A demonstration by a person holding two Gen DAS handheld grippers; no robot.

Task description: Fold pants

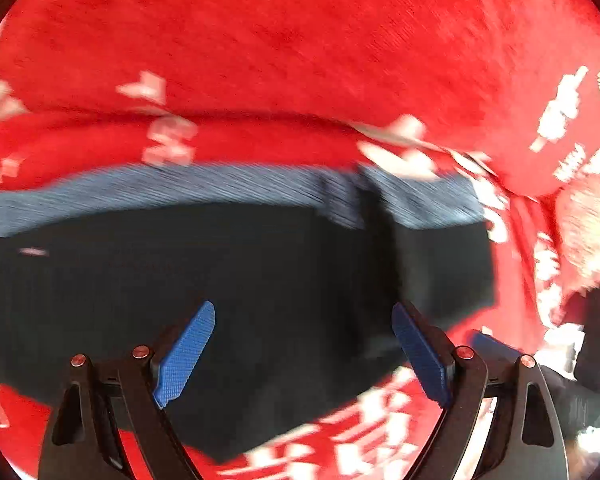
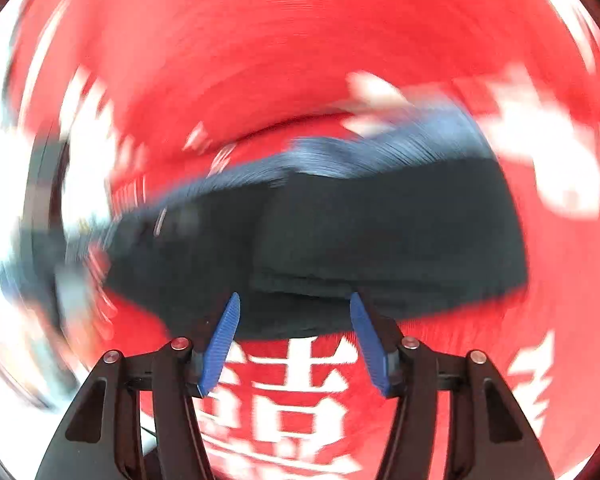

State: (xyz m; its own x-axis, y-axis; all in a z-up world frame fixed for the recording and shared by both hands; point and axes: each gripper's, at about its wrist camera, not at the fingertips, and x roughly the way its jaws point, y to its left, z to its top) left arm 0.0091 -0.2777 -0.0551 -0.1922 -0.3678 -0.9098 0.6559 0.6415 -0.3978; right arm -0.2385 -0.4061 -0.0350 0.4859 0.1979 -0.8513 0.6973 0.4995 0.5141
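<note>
The left hand-held gripper (image 1: pixel 304 354) hangs spread wide and empty above the folded dark pants (image 1: pixel 228 280), which lie on a red cloth (image 1: pixel 300 40) with white print, while the right hand-held gripper (image 2: pixel 295 344), also released, holds nothing at their near edge.

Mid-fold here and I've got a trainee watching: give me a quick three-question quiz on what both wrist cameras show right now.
1. True or false: the left gripper is clamped on the dark pants.
2. What lies under the pants? A) bare wood B) red cloth with white lettering C) a grey towel
3. Is anything held between the pads of the right gripper?

Key: 1 false, its jaws stand wide and empty. 2 B. 3 No; the jaws are apart, with the pants' edge just beyond the fingertips.
</note>
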